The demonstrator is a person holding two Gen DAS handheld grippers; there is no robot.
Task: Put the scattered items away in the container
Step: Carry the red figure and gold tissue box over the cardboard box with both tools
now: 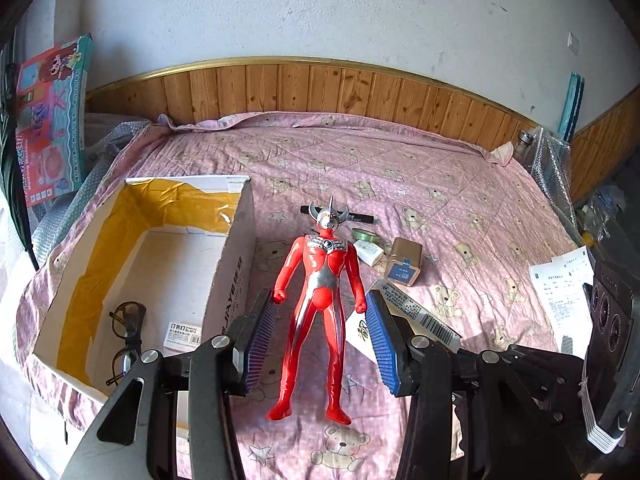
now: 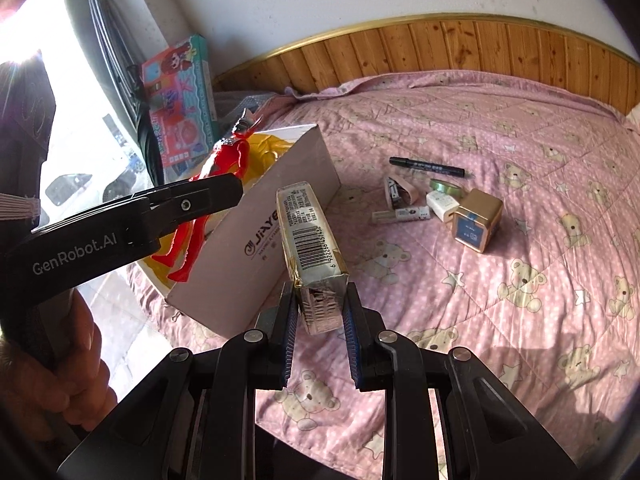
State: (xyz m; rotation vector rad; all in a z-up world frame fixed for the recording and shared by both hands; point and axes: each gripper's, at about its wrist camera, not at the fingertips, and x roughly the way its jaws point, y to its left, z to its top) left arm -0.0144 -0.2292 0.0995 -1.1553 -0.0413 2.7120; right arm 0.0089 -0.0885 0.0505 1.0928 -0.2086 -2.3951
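My left gripper (image 1: pixel 320 308) is shut on a red and silver toy figure (image 1: pixel 320 280), its blue pads pressing the figure's fists. In the right wrist view the figure (image 2: pixel 224 168) hangs over the near wall of the white cardboard box (image 2: pixel 240 272). The box (image 1: pixel 188 180) holds glasses (image 1: pixel 126 332) and a staples pack (image 1: pixel 182 330). My right gripper (image 2: pixel 320 292) is shut on a gold-wrapped packet (image 2: pixel 312 232) with a barcode, held beside the box. On the pink bedspread lie a black marker (image 2: pixel 426 168), green tape roll (image 2: pixel 446 187), gold tin (image 2: pixel 476 220) and stapler (image 2: pixel 398 192).
A colourful toy carton (image 1: pixel 52 120) leans at the left behind the box. A wooden headboard (image 1: pixel 320 88) borders the far side of the bed. Printed papers (image 1: pixel 560 284) lie at the right edge. A person's hand (image 2: pixel 80 376) grips the left tool's handle.
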